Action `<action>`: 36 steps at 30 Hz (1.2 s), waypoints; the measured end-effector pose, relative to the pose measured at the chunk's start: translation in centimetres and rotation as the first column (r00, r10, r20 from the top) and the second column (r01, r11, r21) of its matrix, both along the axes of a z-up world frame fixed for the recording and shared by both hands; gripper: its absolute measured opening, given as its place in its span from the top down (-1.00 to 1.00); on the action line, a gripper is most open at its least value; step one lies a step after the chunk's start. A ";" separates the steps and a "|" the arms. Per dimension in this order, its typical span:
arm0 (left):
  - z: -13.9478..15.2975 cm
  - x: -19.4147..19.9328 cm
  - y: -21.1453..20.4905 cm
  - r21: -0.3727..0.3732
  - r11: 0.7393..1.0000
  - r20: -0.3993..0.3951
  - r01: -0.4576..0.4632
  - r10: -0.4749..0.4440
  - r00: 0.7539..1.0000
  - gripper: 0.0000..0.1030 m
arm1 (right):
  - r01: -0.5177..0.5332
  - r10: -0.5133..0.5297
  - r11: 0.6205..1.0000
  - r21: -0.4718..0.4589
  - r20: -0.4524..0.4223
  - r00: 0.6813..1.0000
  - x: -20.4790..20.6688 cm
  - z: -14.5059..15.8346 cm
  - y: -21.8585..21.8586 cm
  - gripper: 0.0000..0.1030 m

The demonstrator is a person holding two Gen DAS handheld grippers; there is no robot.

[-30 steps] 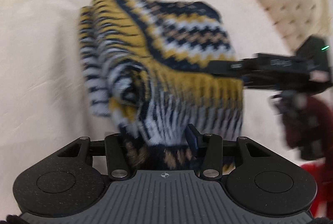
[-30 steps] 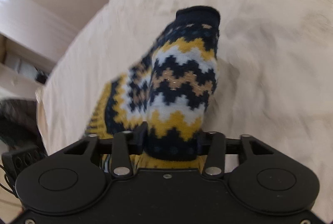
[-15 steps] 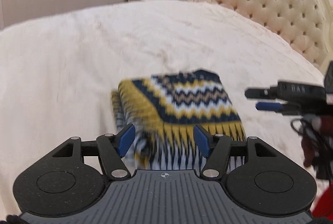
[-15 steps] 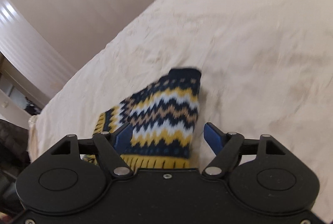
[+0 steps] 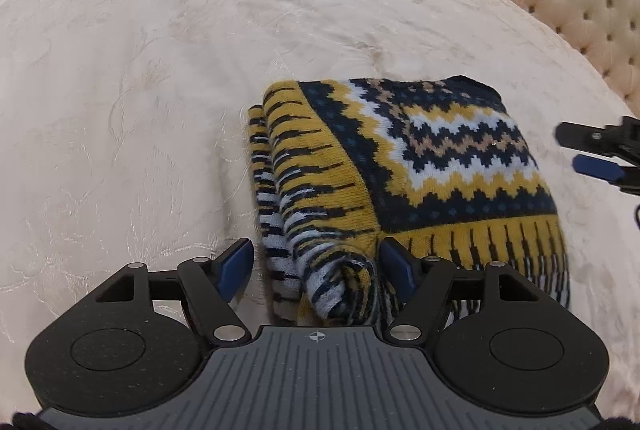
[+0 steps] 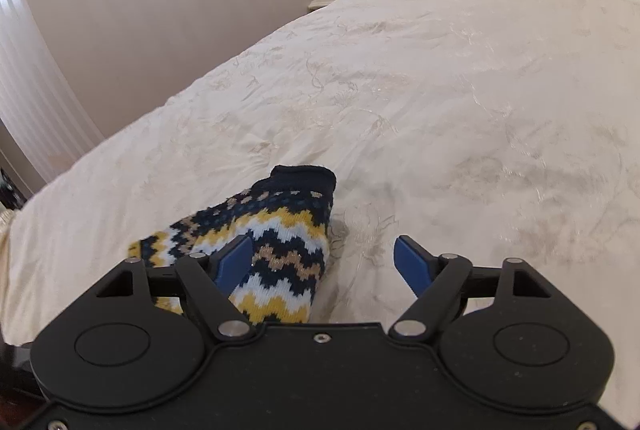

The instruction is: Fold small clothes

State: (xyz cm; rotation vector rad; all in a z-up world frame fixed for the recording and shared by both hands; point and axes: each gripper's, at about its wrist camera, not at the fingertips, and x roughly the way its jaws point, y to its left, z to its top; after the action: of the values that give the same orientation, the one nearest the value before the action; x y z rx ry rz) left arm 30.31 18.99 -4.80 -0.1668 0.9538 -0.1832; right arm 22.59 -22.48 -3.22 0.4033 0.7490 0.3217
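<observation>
Cream bedspread (image 5: 140,102) under folded knit (image 5: 400,166). Left gripper (image 5: 316,266) and right gripper (image 6: 324,262) spread wide, holding nothing. Risk: open fingers snagging loose edge, undoing fold.

Folded knit sweater (image 5: 420,166) on cream bedspread (image 5: 140,90), left gripper (image 5: 316,266) jaws spread, right gripper (image 5: 592,154) beside
</observation>
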 end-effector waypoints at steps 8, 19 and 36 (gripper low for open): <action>-0.2 -0.1 0.2 -0.004 1.000 0.007 0.002 -0.002 1.000 -0.43 | -0.148 0.125 0.967 -0.206 -0.120 0.985 0.7 -4.2 4.0 -0.63; 3.1 -2.2 -0.4 0.085 0.996 0.142 0.007 -0.019 0.990 -0.43 | -0.051 0.061 0.992 -0.117 0.089 0.994 -4.4 1.8 1.1 -0.99; 7.3 -9.4 -1.1 0.200 0.976 0.211 -0.084 0.041 0.977 -0.44 | 0.136 -0.105 0.970 -0.200 0.160 0.981 -16.3 5.5 4.2 -0.98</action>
State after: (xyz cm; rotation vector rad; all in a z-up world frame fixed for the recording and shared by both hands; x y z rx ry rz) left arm 20.93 17.89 2.53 0.0155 0.7542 -0.0399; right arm 6.25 -18.23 2.32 0.2204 0.6021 0.1534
